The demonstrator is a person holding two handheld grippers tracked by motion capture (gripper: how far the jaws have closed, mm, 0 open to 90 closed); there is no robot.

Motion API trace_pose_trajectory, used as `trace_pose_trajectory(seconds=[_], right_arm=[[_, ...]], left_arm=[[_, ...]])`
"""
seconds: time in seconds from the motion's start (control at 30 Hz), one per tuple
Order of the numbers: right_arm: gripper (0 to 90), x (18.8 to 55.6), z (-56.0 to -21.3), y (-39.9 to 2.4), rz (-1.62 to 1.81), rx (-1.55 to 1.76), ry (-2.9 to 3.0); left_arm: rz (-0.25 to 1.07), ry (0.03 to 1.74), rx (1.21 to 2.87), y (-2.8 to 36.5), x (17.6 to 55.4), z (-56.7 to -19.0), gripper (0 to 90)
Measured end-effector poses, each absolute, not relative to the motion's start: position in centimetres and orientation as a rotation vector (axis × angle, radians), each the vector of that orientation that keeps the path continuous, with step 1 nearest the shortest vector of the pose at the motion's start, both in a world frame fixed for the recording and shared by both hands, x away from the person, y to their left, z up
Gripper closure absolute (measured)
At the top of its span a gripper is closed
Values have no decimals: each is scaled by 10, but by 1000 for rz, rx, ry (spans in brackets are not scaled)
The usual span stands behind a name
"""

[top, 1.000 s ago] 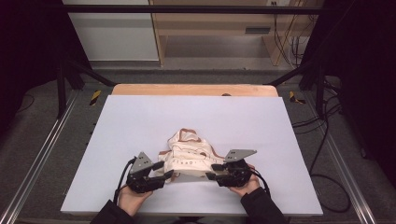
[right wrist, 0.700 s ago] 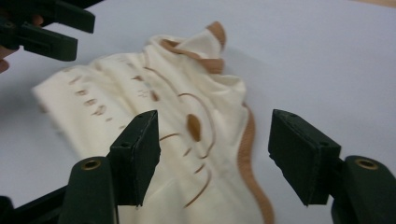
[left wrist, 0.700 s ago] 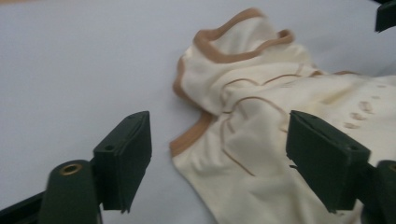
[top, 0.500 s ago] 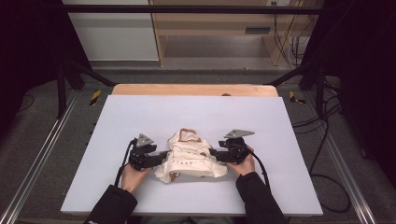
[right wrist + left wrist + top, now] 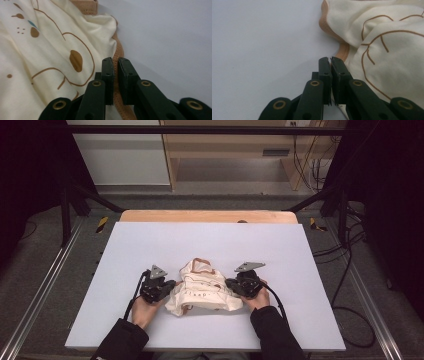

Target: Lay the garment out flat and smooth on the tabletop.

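Note:
A crumpled cream garment (image 5: pixel 200 287) with brown line drawings and tan trim lies on the pale table (image 5: pixel 150 245), near its front. My left gripper (image 5: pixel 170 289) is at the garment's left edge and my right gripper (image 5: pixel 231 285) at its right edge. In the left gripper view the jaws (image 5: pixel 330 60) have just been closing and now pinch a thin bit of the cream cloth (image 5: pixel 387 37) beside the tan hem. In the right gripper view the jaws (image 5: pixel 115 61) have also just closed, with the tan trim (image 5: pixel 119 50) of the garment (image 5: pixel 50 37) running between them.
A wooden strip (image 5: pixel 210 216) borders the table's far edge. Metal rails run along both sides on the floor, and cables (image 5: pixel 345 270) lie at the right. Bare table surface spreads behind and beside the garment.
Both hands have moved away from the table's front edge, to the left and right sides of the garment. In the last half second they have stayed in place.

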State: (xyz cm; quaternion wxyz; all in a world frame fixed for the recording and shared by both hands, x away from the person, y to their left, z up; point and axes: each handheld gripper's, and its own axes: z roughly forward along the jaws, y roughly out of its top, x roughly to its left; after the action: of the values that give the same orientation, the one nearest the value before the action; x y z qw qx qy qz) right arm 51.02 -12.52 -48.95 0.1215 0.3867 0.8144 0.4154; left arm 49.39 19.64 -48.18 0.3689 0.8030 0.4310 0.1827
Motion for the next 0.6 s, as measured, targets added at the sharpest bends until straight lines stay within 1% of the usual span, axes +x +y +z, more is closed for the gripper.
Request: trace_pose_trajectory(seconds=[0.1,0.13,0.27,0.4,0.57,0.6], right_arm=[[864,507,-485,-126,1213,1126,2378],[864,505,-483,-128,1216,1121,2374],[863,495,-472,-134,1233,1099,2344],[861,482,-467,-141,1227,1099,2346],[854,475,-473,-140,1182,1113,2423],[815,475,-476,-137,1160,1118,2447]], left_arm=[[464,1105,2044,199,491,-477,872],[499,1097,2035,201,485,-472,873],[533,1107,2030,211,468,-465,873],[515,1143,2014,220,453,-462,870],[479,1152,2051,220,441,-466,866],[478,1155,2065,219,439,-468,860]])
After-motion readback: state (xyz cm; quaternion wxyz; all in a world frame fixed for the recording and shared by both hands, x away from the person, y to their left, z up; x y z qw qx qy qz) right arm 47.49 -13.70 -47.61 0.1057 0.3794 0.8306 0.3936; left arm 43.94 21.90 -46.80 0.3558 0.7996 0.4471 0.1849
